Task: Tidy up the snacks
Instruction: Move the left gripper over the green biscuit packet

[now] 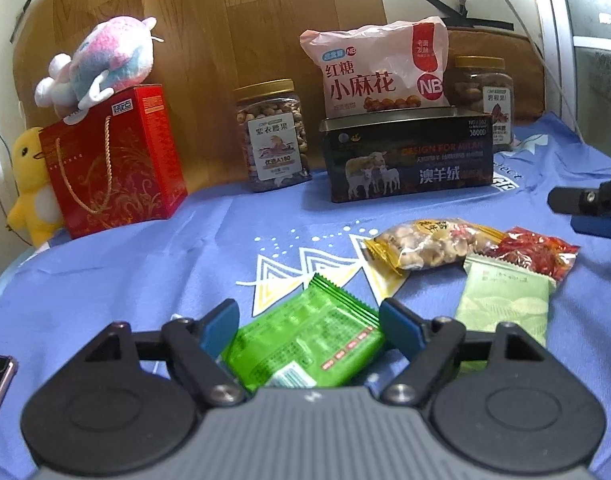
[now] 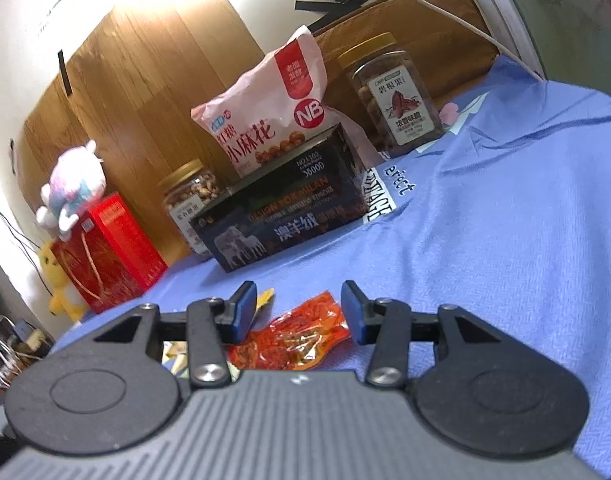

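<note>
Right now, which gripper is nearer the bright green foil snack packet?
Left. The left gripper has its open jaws either side of the bright green foil snack packet; the right gripper straddles the red snack packet.

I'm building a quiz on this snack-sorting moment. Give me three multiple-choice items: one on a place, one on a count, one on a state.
1. Where does the pink bag stand?
A. in the dark tin
B. on the red box
C. flat on the cloth

2. How many gold-lidded jars are in view?
A. one
B. two
C. four

3. How do the left tongs stand?
A. shut on nothing
B. clamped on a jar
C. open around the green packet

Answers: 1 A, it rises out of the dark tin. 2 B, one jar left of the tin, another jar right. 3 C, the packet lies between spread pads.
</note>
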### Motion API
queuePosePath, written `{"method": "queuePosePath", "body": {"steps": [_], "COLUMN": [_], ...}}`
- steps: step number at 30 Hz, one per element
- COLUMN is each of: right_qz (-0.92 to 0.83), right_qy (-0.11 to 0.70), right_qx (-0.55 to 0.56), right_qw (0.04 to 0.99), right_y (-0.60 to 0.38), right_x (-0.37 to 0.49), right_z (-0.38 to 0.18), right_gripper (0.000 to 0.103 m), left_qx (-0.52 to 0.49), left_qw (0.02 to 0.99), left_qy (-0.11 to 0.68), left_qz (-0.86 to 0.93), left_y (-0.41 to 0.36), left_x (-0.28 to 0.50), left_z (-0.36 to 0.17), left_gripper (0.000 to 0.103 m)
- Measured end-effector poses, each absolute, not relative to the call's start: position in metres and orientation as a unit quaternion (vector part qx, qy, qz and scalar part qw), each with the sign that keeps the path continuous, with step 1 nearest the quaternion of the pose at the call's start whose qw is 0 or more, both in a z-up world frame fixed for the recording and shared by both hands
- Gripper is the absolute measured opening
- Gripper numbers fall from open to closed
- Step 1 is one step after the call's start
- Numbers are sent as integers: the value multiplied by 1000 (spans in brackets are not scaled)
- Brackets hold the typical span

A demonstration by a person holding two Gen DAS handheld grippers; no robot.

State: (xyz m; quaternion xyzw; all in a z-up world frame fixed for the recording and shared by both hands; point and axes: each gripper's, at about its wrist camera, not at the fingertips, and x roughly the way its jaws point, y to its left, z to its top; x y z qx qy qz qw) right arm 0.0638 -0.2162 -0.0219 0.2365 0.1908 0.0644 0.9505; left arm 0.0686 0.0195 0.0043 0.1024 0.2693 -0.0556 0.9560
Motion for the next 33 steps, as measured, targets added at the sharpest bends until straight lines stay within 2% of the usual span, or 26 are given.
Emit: {"method": "queuePosePath", "body": {"steps": [17, 33], "right_qz": [113, 101], "right_qy": [170, 179], "right_qx": [259, 247], "right_qw": [944, 947], "right_y": [-224, -222], "right_x": [56, 58], "right_z": [-20, -20], "right_gripper": [50, 53], "left_qx": [138, 106], "left_qw": [951, 953], "left_qy": [277, 284], "left_qz": [4, -17], "left_y": [-10, -2], "left_x": [53, 53], "left_z": [2, 4], "left_gripper": [80, 80]}}
